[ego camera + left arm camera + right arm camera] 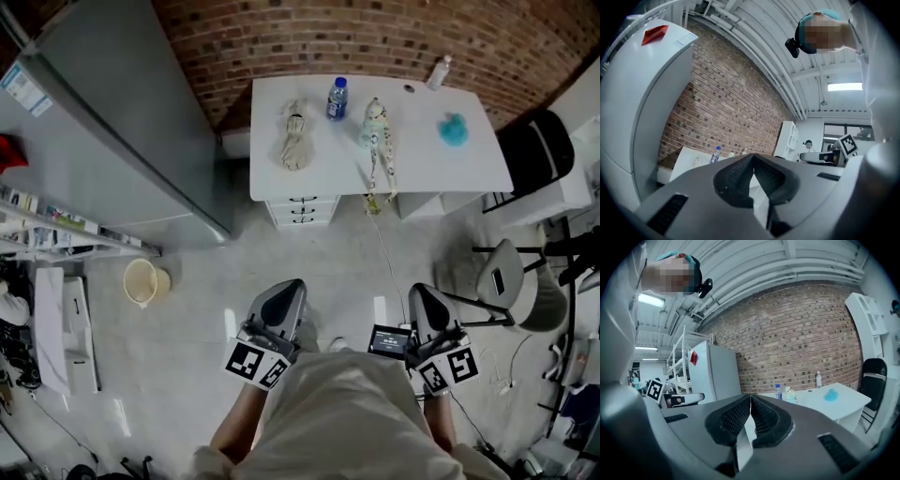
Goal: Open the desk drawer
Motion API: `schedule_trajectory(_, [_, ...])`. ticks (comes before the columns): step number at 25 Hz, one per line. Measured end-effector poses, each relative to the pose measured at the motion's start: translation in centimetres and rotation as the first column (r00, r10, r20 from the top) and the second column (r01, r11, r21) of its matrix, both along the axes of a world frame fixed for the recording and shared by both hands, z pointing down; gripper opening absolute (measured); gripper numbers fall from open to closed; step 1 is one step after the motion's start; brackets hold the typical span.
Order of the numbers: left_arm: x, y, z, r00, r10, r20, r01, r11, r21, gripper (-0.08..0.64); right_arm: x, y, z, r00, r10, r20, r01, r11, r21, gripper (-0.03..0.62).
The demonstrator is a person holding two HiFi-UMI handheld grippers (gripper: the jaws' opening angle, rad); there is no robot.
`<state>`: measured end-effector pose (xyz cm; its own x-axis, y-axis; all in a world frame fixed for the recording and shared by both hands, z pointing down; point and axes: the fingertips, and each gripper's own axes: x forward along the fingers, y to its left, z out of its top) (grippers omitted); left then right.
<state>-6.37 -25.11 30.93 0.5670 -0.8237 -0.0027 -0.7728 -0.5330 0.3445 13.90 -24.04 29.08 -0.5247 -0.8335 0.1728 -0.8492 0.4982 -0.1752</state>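
A white desk (469,164) stands against the brick wall, with a white drawer unit (302,210) under its left part; the drawer fronts with dark handles look closed. My left gripper (281,294) and right gripper (423,300) hang well short of the desk, over the floor, side by side and pointing toward it. The left gripper (753,157) is shut with nothing between its jaws, and the desk (686,161) lies far beyond it. The right gripper (750,399) is likewise shut and empty, with the desk (843,405) off to its right.
On the desk lie a beige cloth bundle (295,136), a water bottle (337,97), a soft toy (378,131), a blue object (454,129) and a small bottle (438,72). A grey fridge (122,122) stands left, with a bucket (141,281) near it. Chairs (534,150) crowd the right.
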Motion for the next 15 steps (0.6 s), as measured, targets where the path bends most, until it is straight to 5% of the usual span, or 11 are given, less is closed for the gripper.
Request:
schedule_trajectory(6, [-1.7,-3.9,1.5,0.999,0.03,-0.041,-0.032,0.999,-0.037,0.006,-1.3,-2.9,0.9,0.999,0.035,0.006,-0.035,0.999,-0.016,0.028])
schedule_trajectory(15, [-3.4,-7.1,6.1,0.992,-0.085,-0.096,0.066,0.981,-0.181,0.007,-3.0,-8.4,3.7,0.986,-0.154,-0.068,0.152,0.988,-0.037,0.027])
